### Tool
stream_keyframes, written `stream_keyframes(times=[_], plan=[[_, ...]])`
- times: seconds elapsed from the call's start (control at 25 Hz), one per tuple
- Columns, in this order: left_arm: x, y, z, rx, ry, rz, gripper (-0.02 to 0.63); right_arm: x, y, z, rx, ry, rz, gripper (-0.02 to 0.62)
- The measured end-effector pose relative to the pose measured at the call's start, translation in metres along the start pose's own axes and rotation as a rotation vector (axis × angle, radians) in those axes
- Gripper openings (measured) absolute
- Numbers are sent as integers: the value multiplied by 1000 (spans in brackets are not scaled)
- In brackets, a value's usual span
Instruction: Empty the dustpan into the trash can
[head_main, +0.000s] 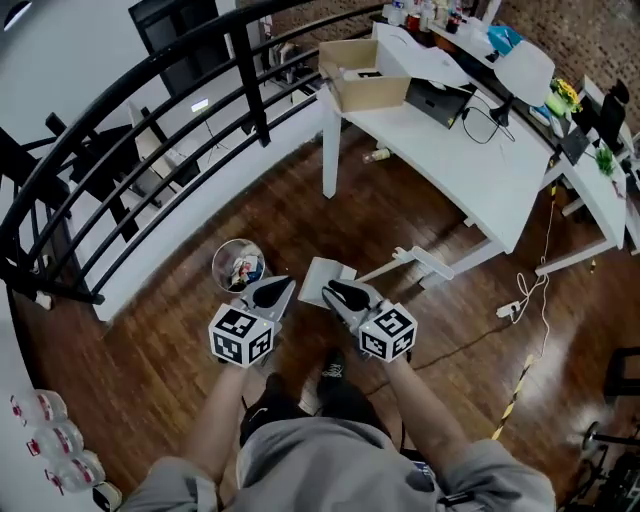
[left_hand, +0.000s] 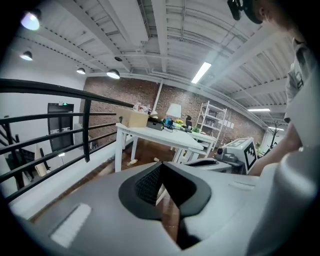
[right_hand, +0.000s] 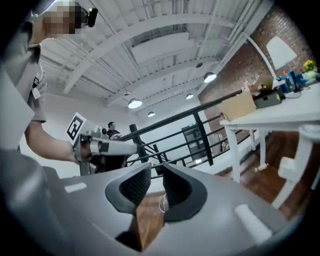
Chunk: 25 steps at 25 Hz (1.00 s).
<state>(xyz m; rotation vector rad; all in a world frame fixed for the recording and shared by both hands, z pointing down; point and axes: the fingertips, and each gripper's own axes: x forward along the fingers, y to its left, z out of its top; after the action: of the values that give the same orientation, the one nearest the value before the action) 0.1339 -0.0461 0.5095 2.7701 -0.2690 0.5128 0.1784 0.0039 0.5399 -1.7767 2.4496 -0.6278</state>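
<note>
Brown wooden floorboards (head_main: 420, 330) lay under the person, whose 2 forearms reached forward with a tool in each hand, the 2 marker cubes side by side. The left gripper (head_main: 276, 292) was clenched, its jaws meeting tip to tip on nothing, and its own view showed only floor through the wedge behind the tips. The right gripper (head_main: 338, 293) stood released: its 2 ribbed pads were a narrow slit apart with nothing between them, only floor showing through. The dustpan (head_main: 318, 278), pale and flat, lay on the floor just beyond the right gripper's tips in the head view, and neither tool held it. A pale bar ran off from it to the right, and it could not be told whether that was its handle or part of the table's foot. The trash can (head_main: 216, 258), round and upright with mixed rubbish inside, stood just left of the dustpan and apart from it, just beyond the left gripper's tips. Behind it a black railing (head_main: 150, 90) curved round the floor's edge. A white table (head_main: 480, 170) stood further off on the right, carrying an open cardboard box (head_main: 360, 75) at its far corner. 3 clear bottles (head_main: 50, 440) sat at the lower left
</note>
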Motion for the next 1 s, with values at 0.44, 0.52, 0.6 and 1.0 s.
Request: stream_keyframes(times=[0.44,0.52,0.6,1.0], plan=[[-156,27,64,33,-181,36,3,53,152,167,-213,-202,62,0],[-177,29,72,50,-192,39,4,51,176,182,-225,-229,64,0],[-196,27,78,62,-214,42,3,49,195,189,-232,-240,53,0],[-251,20,60,67,-220,39,3,44,237,174,-232,-225,-19,0]])
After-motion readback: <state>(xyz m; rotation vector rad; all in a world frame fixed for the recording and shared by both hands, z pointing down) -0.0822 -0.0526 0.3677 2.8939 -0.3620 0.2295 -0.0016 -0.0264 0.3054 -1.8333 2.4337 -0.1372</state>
